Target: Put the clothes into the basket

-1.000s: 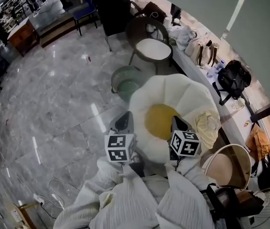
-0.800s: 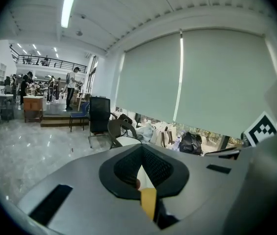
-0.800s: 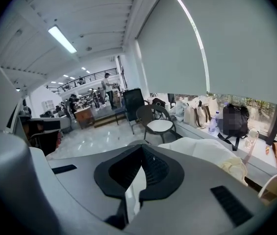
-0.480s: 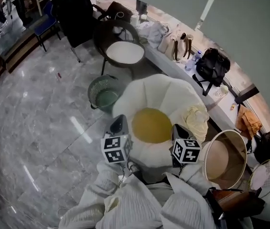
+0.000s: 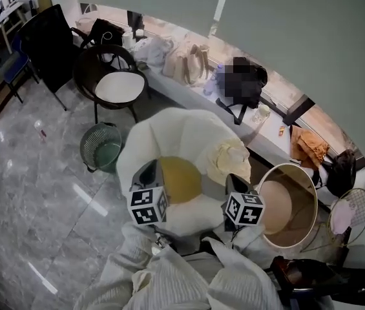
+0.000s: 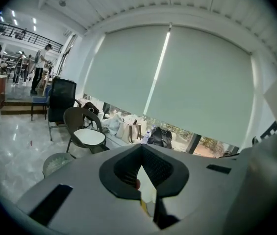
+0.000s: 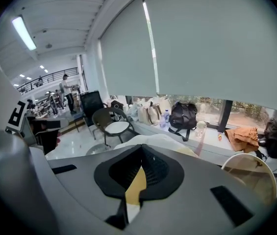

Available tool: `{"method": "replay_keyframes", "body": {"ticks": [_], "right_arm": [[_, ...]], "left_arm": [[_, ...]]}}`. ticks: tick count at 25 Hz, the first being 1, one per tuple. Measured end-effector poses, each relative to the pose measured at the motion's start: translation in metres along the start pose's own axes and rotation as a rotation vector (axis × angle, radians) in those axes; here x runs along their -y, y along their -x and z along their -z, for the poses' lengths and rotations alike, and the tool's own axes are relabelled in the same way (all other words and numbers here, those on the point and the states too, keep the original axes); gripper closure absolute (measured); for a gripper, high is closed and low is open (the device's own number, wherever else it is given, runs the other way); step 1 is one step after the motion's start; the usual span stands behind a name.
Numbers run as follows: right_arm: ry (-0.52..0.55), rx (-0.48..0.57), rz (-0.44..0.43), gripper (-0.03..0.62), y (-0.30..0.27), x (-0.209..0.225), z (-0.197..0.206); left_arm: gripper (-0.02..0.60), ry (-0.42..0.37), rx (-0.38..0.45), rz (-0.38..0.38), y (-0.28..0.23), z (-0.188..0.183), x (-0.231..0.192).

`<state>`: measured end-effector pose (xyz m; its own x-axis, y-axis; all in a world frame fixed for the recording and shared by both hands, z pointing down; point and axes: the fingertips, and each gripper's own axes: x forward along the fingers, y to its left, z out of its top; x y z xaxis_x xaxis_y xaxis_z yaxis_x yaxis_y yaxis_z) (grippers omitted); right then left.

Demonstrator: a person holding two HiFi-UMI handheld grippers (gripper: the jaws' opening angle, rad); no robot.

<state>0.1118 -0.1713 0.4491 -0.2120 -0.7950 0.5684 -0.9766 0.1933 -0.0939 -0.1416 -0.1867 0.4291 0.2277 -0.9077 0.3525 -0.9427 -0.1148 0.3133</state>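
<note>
**Both grippers closed and empty above the white chair**

In the head view the left gripper (image 5: 150, 168) and the right gripper (image 5: 234, 181) are held side by side over the near edge of a white, petal-shaped chair (image 5: 163, 131) with a yellow centre (image 5: 179, 179). In each gripper's own view the jaws meet at their tips, leaving only a thin wedge behind them. Nothing sits between the jaws of either the left gripper (image 6: 140, 150) or the right gripper (image 7: 140, 150).

The clothes (image 5: 225, 160), a crumpled cream bundle, lie on the right side of the chair's seat, beyond the right gripper and clear of it. The basket (image 5: 288, 166) is round, with a pale rim and a brown inside. It stands on the floor just beside the chair, to the right of the right gripper, and shows nothing in it. Its rim also appears low at the right of the right gripper view (image 7: 248, 155).

A green wire bin (image 5: 101, 148) stands on the floor left of the chair.
</note>
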Motion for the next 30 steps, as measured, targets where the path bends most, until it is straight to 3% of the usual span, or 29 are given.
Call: {"method": "replay_keyframes", "body": {"ticks": [8,12,23,30], "right_arm": [[-0.008,-0.037,-0.037,0.571,-0.026,0.061,-0.004],[-0.077,-0.067,-0.066,0.571,-0.043,0.089,0.002],[-0.160,-0.126,-0.075,0.571,-0.124,0.154,0.023],[-0.183,-0.189,-0.093,0.569,-0.181,0.178,0.067]], "left_arm": [[0.577,-0.015,-0.084,-0.016,-0.039,0.027,0.062],[0.577,-0.020,-0.142,-0.013,-0.064,0.045,0.086],[0.577,-0.010,-0.246,-0.050,-0.146,0.098,0.096],[0.577,0.000,-0.314,-0.051,-0.202,0.156,0.098]]}}
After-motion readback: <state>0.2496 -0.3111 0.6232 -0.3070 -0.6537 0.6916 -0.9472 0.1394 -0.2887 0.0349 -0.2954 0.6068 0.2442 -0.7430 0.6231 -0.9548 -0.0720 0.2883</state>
